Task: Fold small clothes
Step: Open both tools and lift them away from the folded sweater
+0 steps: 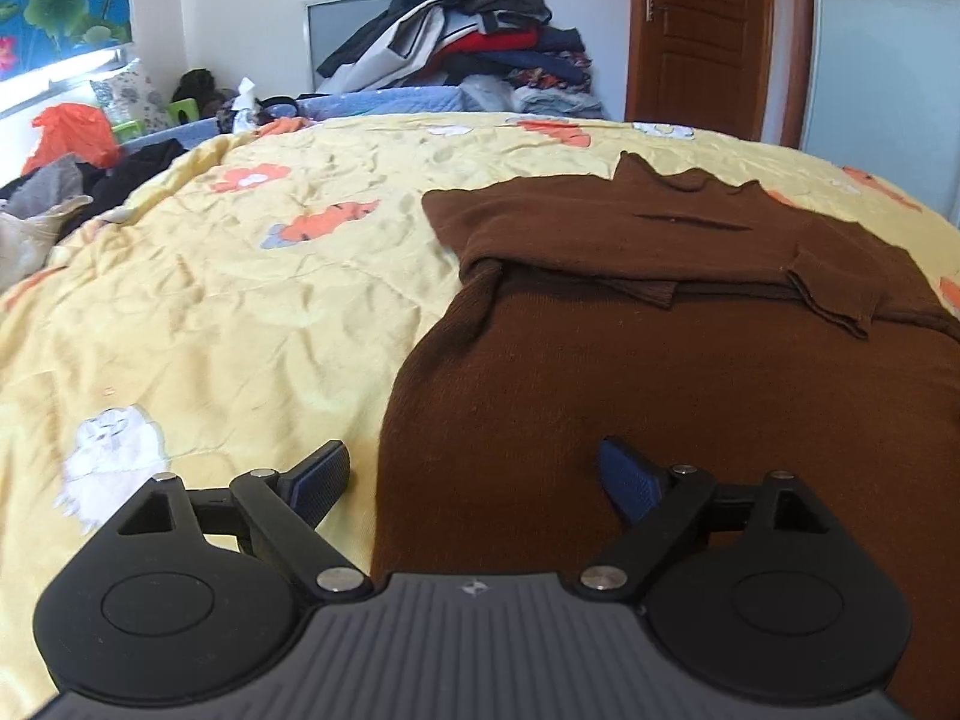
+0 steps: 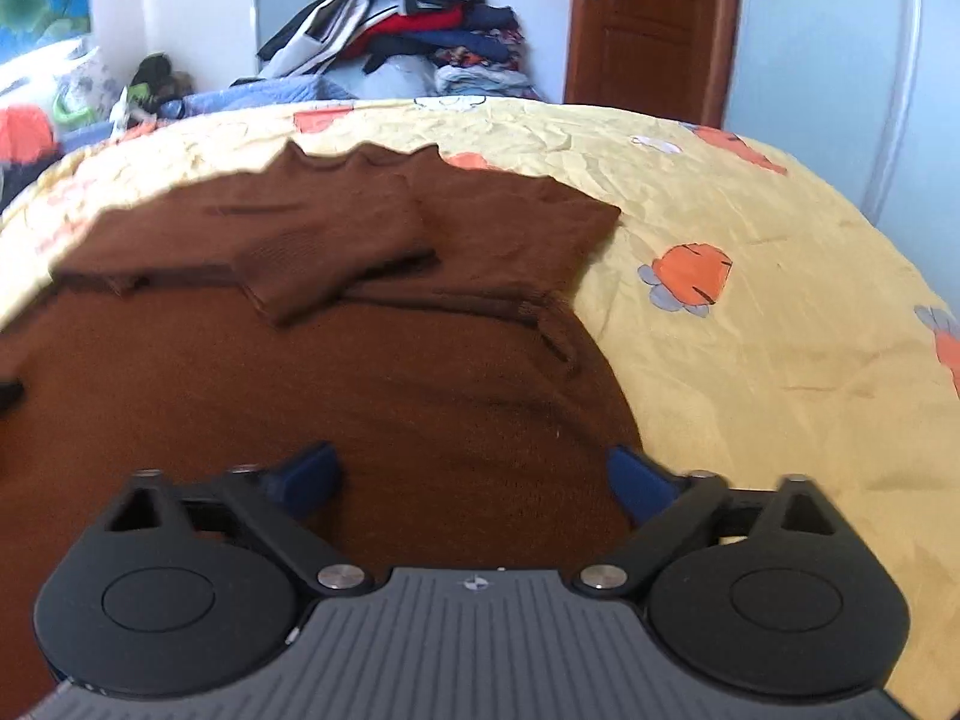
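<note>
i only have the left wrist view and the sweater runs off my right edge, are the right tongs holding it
observer: No. The right tongs are open above the brown sweater, with nothing pinched.
operator: does the sweater hang off the bed on that side
observer: No. Its right edge lies on the yellow sheet, and more sheet shows beyond it.
operator: anything lying by that edge
observer: Only an orange print in the sheet, apart from the sweater.

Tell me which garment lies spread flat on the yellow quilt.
The brown sweater, sleeves folded across it; the other clothes sit heaped behind the bed.
</note>
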Action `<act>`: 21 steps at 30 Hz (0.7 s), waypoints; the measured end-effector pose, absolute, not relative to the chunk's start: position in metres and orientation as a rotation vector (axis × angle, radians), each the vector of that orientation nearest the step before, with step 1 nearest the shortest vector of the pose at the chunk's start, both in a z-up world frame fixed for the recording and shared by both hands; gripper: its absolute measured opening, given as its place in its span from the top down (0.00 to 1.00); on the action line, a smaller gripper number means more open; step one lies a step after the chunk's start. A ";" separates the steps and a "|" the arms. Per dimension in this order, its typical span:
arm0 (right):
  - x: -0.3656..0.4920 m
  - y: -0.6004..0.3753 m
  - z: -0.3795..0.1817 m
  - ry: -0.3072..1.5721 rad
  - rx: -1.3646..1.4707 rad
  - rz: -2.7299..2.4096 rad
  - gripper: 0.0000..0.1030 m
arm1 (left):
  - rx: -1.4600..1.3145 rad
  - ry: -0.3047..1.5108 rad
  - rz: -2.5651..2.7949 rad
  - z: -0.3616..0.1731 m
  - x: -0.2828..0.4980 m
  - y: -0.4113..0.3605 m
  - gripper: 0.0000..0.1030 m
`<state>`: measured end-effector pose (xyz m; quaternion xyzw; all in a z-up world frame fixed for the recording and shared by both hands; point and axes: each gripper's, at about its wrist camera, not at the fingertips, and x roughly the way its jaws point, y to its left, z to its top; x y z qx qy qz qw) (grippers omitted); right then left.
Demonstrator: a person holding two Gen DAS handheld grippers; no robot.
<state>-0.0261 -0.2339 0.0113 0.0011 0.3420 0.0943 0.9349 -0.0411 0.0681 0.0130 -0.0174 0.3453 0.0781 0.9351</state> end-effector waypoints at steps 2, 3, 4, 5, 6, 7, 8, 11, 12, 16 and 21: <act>-0.033 -0.210 0.015 0.675 -0.007 0.265 0.02 | -0.056 0.729 0.152 0.017 -0.045 0.064 0.12; -0.034 -0.200 0.014 0.679 -0.025 0.289 0.01 | -0.071 0.737 0.142 0.018 -0.047 0.062 0.12; -0.036 -0.191 0.011 0.692 -0.047 0.310 0.01 | -0.082 0.735 0.130 0.019 -0.049 0.060 0.12; -0.037 -0.185 0.005 0.707 -0.066 0.317 0.01 | -0.082 0.730 0.125 0.019 -0.050 0.057 0.12; -0.037 -0.181 0.000 0.721 -0.077 0.315 0.01 | -0.075 0.730 0.120 0.017 -0.051 0.054 0.12; -0.037 -0.178 -0.007 0.745 -0.085 0.308 0.01 | -0.063 0.737 0.113 0.013 -0.052 0.052 0.12; -0.039 -0.177 -0.011 0.735 -0.102 0.305 0.00 | -0.038 0.726 0.118 0.008 -0.055 0.051 0.10; -0.049 -0.190 -0.015 0.687 -0.117 0.323 0.00 | -0.057 0.709 0.110 0.005 -0.061 0.055 0.08; -0.048 -0.197 -0.014 0.688 -0.102 0.315 0.00 | -0.061 0.712 0.110 0.005 -0.060 0.056 0.07; -0.047 -0.209 -0.011 0.706 -0.100 0.266 0.00 | -0.058 0.711 0.113 0.005 -0.059 0.054 0.06; -0.063 -0.184 0.000 0.709 -0.098 0.308 0.00 | -0.057 0.710 0.117 0.006 -0.058 0.055 0.06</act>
